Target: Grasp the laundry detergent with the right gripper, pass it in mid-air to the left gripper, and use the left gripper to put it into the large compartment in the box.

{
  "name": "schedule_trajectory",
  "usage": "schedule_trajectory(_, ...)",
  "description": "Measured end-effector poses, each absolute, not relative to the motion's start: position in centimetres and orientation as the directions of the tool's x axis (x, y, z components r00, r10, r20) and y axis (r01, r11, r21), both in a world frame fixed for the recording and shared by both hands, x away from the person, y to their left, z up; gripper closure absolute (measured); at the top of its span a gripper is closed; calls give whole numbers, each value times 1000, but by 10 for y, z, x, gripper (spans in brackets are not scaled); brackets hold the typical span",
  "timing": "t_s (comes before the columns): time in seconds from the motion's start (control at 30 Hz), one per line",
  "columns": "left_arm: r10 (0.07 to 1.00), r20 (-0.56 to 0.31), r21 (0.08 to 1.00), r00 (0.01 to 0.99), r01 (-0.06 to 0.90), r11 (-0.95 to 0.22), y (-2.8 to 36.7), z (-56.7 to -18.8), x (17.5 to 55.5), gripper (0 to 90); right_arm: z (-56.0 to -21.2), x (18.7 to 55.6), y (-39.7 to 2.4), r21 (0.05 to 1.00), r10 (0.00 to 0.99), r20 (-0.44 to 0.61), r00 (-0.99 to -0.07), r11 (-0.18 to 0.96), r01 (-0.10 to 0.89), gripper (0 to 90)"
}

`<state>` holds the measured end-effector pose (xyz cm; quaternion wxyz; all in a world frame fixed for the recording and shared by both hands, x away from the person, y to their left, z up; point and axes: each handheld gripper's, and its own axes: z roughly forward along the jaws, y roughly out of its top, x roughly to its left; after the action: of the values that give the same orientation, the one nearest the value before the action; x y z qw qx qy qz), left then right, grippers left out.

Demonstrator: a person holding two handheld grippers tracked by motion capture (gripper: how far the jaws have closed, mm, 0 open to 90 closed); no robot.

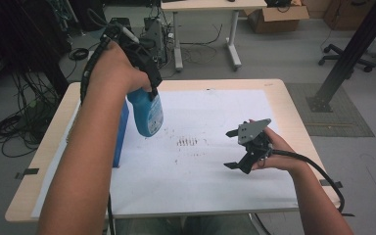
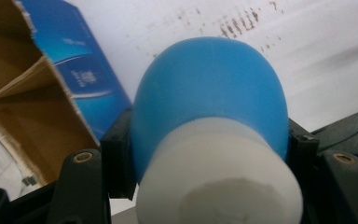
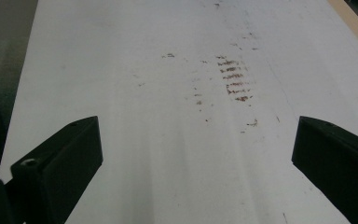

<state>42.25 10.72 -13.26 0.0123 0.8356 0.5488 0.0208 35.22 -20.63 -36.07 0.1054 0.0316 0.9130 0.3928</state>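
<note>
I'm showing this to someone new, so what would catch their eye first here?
Probably the blue bottle, clamped in the left tongs and lifted above the white sheet. Next, the open blue carton standing at the sheet's left edge, and the brown smudges mid-sheet, near the open right tongs.

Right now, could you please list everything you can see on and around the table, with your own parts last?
Bottle: one, blue with a white end, held up over the table's left side.
Box: one, blue, open, standing at the left.
Paper sheet: one, white, covering the table.
Brown marks: a small cluster, mid-sheet.
Table: one, light wood.
Desk: one, behind, on the floor.
Office chair: one, black, far right.
Left gripper: jaws shut on the bottle.
Right gripper: jaws open, low over the sheet.
</note>
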Motion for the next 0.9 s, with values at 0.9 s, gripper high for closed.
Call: schedule_trajectory(0.9,994,33,79,103,991,-106,196,-82,427,381,-370,357,-217,743,152,-134,-979,670,3,16)
